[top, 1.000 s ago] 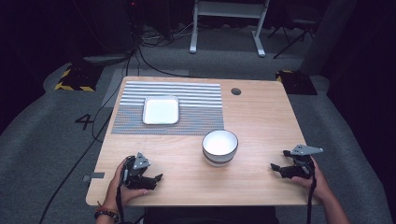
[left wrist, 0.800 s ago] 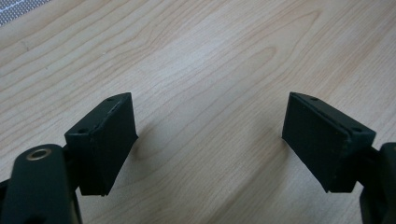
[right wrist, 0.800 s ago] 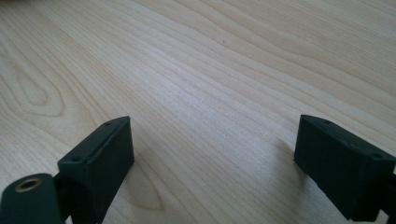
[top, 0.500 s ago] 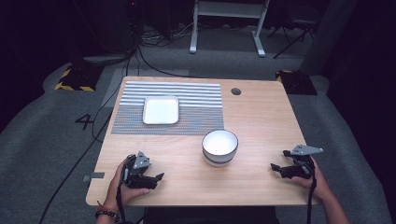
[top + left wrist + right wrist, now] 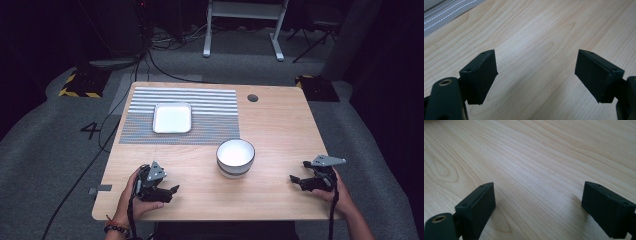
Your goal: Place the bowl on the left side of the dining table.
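Note:
My left gripper (image 5: 167, 191) rests on the wooden table (image 5: 280, 125) near its front left corner, held by a hand. In the left gripper view it (image 5: 535, 75) is open, with bare wood between its jaws. My right gripper (image 5: 299, 181) lies near the front right edge, also held by a hand. Its jaws stand wide apart in the right gripper view (image 5: 537, 207), with nothing between them. A white bowl (image 5: 235, 157) stands between the two grippers, a little farther back, apart from both.
A striped grey placemat (image 5: 210, 115) covers the back left of the table, and a white square plate (image 5: 172, 118) lies on it. A dark round grommet (image 5: 252, 98) is set in the back right. Cables and a desk frame lie on the floor beyond.

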Demonstrator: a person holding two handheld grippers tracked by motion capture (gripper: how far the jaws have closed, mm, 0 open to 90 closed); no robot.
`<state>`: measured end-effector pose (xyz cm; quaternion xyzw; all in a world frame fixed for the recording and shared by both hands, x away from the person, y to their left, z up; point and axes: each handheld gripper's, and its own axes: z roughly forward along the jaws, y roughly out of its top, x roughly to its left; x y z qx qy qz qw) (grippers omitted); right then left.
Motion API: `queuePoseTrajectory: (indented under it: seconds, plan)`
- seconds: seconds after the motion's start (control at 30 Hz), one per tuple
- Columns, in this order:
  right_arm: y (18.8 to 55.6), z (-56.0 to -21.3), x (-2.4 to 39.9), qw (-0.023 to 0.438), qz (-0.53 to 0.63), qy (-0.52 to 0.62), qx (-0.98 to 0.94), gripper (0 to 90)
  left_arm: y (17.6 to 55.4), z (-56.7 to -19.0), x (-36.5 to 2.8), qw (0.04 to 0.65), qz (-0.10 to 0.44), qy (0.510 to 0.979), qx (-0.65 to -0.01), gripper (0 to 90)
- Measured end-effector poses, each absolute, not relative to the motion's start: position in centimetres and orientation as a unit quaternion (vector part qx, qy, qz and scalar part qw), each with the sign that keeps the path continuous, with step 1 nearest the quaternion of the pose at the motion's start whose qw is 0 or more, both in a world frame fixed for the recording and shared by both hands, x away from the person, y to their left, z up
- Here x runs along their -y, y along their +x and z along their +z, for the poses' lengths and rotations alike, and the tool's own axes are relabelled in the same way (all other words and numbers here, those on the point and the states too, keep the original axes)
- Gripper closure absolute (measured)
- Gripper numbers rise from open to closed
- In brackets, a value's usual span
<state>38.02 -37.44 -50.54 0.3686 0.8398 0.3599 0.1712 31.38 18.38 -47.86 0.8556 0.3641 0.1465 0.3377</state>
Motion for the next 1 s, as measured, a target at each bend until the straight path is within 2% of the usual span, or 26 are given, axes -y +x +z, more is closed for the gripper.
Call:
queuePoseTrajectory:
  seconds: [1.0]
  plan:
    - [38.0, -50.5, 37.4, 0.172, 0.360, 0.369, -0.840, 12.0, 32.3, -45.6, -15.1, 0.337, 0.151, 0.875, -0.312, 18.8]
